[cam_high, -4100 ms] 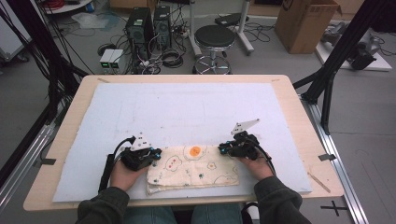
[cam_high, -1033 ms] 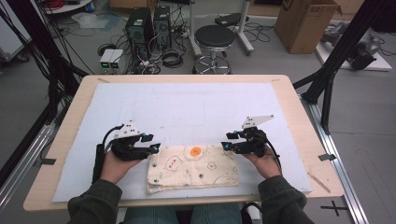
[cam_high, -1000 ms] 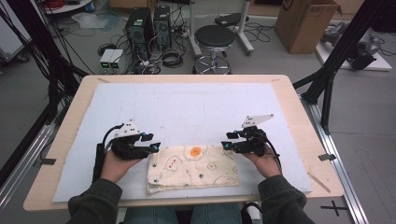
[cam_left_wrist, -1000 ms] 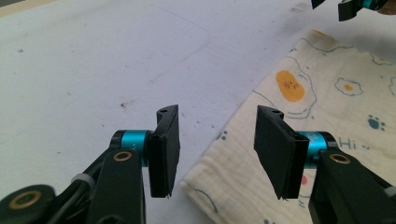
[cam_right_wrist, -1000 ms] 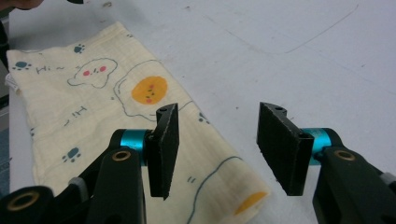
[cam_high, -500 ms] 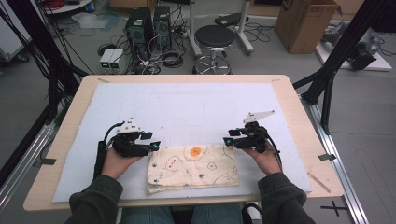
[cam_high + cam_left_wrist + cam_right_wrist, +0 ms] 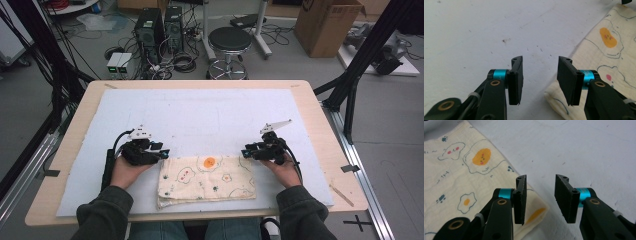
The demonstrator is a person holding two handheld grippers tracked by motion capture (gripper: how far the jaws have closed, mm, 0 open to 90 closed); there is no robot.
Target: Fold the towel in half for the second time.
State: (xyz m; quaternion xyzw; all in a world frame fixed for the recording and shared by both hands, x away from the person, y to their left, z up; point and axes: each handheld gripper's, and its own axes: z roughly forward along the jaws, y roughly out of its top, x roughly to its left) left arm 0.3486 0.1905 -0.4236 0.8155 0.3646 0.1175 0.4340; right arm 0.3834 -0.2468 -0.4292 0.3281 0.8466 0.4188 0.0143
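Observation:
A folded cream cloth (image 7: 207, 177) printed with fried eggs lies on the white mat near the table's front edge. My left gripper (image 7: 164, 153) rests just off its far left corner, and my right gripper (image 7: 245, 151) sits off its far right corner. In the left gripper view the left gripper (image 7: 540, 75) is open over bare mat, with the cloth (image 7: 604, 55) beside its right jaw. In the right gripper view the right gripper (image 7: 540, 193) is open, and the cloth (image 7: 461, 170) has its corner lying below the left jaw. Both pairs of jaws have just been closing, with nothing pressed between the pads.
The white mat (image 7: 200, 110) covers most of the wooden table (image 7: 320, 115) and is bare beyond the cloth. A stool (image 7: 229, 40), computer towers (image 7: 157, 22) and a cardboard box (image 7: 327, 22) stand on the floor behind. Black frame legs (image 7: 360, 65) flank the table.
Four seconds ago both grippers sat at the cloth's far corners; they have since drawn outward, off the cloth. Over the last second the hands have barely moved.

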